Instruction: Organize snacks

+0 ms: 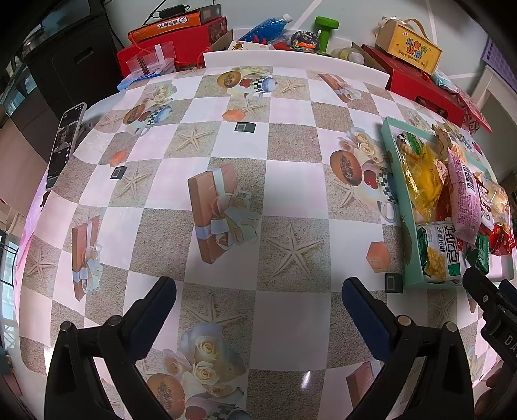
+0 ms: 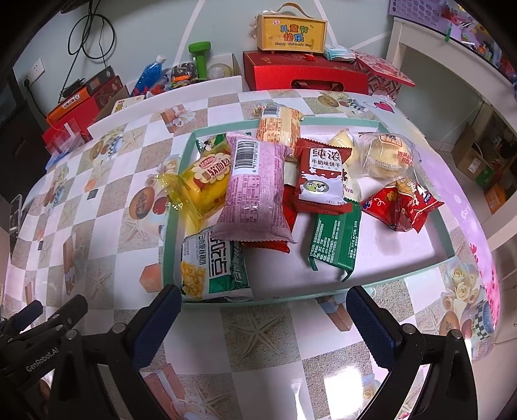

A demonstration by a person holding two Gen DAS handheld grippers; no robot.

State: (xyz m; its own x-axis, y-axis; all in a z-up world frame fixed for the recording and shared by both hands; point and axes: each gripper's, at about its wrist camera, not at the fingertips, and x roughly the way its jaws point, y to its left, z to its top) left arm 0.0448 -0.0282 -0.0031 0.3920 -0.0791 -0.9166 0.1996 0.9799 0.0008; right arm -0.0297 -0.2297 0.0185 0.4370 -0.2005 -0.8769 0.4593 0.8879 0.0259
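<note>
A mint-green tray (image 2: 323,121) on the checkered table holds several snack packets. Among them are a pink packet (image 2: 255,190), a yellow bread packet (image 2: 206,184), a white-and-green corn packet (image 2: 213,271), a red milk-biscuit packet (image 2: 320,174) and a green packet (image 2: 336,239). My right gripper (image 2: 263,292) is open and empty at the tray's near rim. My left gripper (image 1: 258,284) is open and empty over bare tablecloth, left of the tray (image 1: 392,155). The pink packet (image 1: 462,194) and the corn packet (image 1: 439,255) show at the right edge of the left wrist view.
A phone (image 1: 64,142) lies at the table's left edge. Behind the table stand red boxes (image 2: 303,76), a yellow gift box (image 2: 290,30), a green dumbbell (image 2: 200,55) and a blue bottle (image 2: 148,72). A white board (image 1: 290,63) lines the far edge.
</note>
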